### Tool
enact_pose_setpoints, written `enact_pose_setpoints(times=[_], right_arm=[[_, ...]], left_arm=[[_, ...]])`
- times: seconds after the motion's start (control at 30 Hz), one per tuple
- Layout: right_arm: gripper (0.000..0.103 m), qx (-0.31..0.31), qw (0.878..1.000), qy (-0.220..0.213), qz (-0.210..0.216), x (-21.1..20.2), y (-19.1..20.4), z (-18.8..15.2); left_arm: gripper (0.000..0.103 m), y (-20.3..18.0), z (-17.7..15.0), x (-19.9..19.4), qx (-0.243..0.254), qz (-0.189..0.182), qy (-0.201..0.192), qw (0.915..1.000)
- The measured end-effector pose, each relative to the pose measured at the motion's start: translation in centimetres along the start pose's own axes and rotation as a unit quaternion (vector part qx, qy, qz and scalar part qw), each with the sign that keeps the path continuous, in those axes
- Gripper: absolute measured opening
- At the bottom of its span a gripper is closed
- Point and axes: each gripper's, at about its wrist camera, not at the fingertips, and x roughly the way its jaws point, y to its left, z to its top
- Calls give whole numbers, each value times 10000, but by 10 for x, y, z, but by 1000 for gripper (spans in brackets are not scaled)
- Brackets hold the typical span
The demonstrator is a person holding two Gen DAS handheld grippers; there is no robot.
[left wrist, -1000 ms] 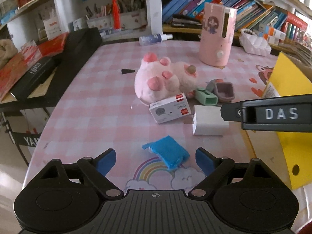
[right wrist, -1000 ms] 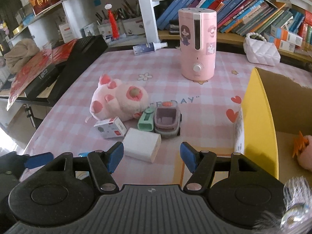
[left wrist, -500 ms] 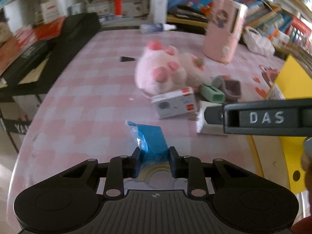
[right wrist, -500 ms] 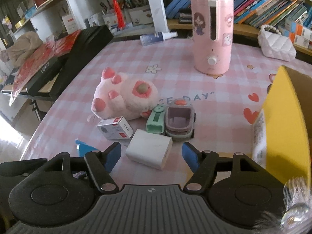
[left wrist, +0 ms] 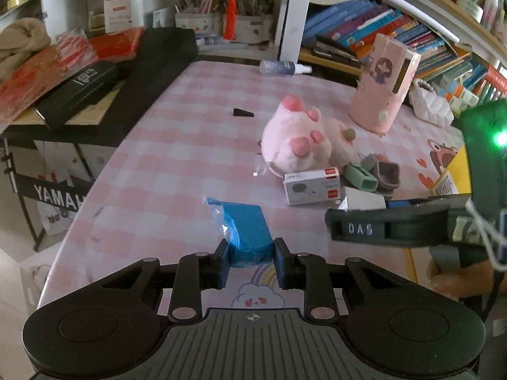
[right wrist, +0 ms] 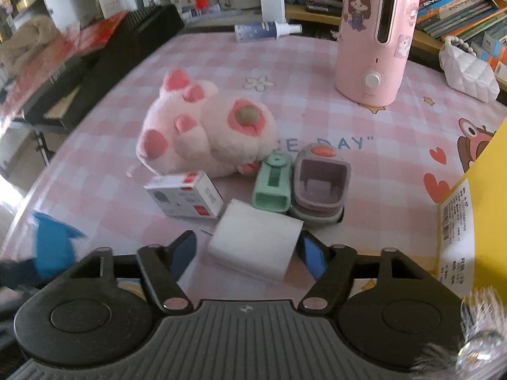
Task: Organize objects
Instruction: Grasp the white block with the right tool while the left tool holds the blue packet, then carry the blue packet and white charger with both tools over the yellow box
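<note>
My left gripper is shut on a blue plastic-wrapped packet, held just above the pink checked tablecloth; the same packet shows at the left edge of the right wrist view. My right gripper straddles a white box. Its jaws are closing, and a gap remains at the left pad. One of its fingers crosses the left wrist view on the right. Beyond lie a pink plush toy, a small white-and-red carton, a green item and a purple item.
A tall pink humidifier stands at the back. A yellow cardboard box rises at the right edge. A spray bottle and a white quilted bag lie near the bookshelves. A black case borders the table's left side.
My left gripper shut on the blue packet and lifted it slightly. My right gripper came down and forward until the white box sat between its fingers.
</note>
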Motion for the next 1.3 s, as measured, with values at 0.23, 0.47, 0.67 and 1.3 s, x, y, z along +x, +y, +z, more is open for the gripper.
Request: enact_pose_setpoints(times=[0.23,0.47,0.67,1.3], right_arm=[[54,-39,9995,-69,301,-11,-5,-8],[54,71,9988,-317,373,-47,-9,-17],[54,59,9975,-599,369,-77,-2,-26],[54,352,9961,-806,-113,-138,17,-90]], left_arm=[[26,1,5,-12,23,-70,-185,9998],[26,2,0,-32,-63,-241,-377,9990],[26,1,-9,-47,9,-385,-485,9981],[26,5,-54,-93,347,-893,-618,9935]])
